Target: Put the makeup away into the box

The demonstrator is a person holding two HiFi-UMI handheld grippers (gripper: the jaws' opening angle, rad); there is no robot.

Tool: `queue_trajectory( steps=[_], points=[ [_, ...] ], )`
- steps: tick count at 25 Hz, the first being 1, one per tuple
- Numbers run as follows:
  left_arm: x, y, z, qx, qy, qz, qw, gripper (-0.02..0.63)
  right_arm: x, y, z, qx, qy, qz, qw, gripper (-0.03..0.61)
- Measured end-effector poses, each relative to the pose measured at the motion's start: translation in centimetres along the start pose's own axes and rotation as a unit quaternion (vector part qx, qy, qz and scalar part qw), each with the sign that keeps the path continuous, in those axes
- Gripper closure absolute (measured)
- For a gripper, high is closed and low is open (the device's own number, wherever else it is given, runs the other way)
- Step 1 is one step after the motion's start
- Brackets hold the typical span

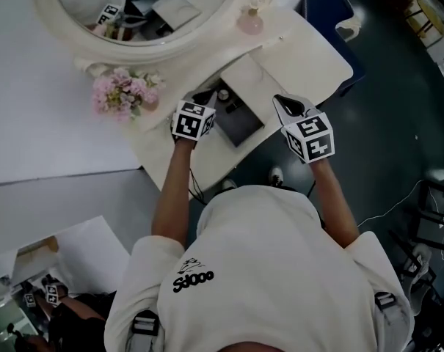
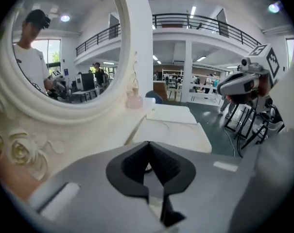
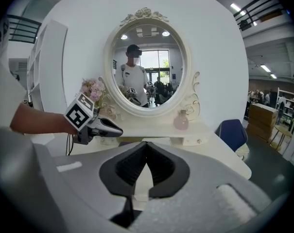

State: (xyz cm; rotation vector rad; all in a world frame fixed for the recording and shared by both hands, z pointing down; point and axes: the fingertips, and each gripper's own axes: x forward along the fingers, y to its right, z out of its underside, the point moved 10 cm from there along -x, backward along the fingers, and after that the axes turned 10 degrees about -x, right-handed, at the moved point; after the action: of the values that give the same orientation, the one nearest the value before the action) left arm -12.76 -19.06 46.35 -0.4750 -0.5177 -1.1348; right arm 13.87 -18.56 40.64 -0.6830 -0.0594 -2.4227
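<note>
Makeup (image 1: 223, 94) shows as one small round item in the far left corner of the open box (image 1: 245, 127); it is too small to make out further. The dark grey box sits at the near edge of the cream table (image 1: 310, 57), about midway along it. A white panel (image 1: 245, 75) lies just beyond the box.

Your left gripper (image 2: 147, 145) hovers at the box's left edge, clear of the table. Its jaws are clenched tip to tip with nothing between them. Your right gripper (image 3: 147, 147) hangs to the right of the box, near the table's near edge. Its jaws are likewise pressed together and empty. The two grippers are well apart with the box between them, and both point down and away from you toward the mirror (image 1: 133, 9).

The oval mirror, in a carved cream frame, stands along the table's back edge. It reflects you in a white shirt and dark cap, with both grippers raised. Pink flowers (image 1: 122, 90) sit at the back left, touching the foot of the frame. A pink bottle (image 1: 249, 22) stands at the back edge, just to the right of the mirror. A blue chair (image 1: 328, 9) waits on the floor past the table's far right corner. Your bare forearms reach out from short white sleeves over the near edge.
</note>
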Motion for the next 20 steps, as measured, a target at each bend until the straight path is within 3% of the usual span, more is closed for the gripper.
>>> queue_trajectory(
  steps=[8, 15, 20],
  points=[
    [-8.3, 2.3, -4.5, 0.018, 0.138, -0.059, 0.9885, 0.597, 0.4, 1.3, -6.8, -0.071, 0.083, -0.028, 0.994, 0.577],
    [-14.0, 2.6, -6.6, 0.020, 0.214, -0.115, 0.9699, 0.597, -0.4, 0.2, -11.3, -0.132, 0.140, -0.058, 0.980, 0.577],
    [-18.1, 2.6, -8.3, 0.023, 0.266, -0.157, 0.9508, 0.597, -1.3, -0.7, -14.2, -0.152, 0.180, -0.071, 0.969, 0.577]
  ],
)
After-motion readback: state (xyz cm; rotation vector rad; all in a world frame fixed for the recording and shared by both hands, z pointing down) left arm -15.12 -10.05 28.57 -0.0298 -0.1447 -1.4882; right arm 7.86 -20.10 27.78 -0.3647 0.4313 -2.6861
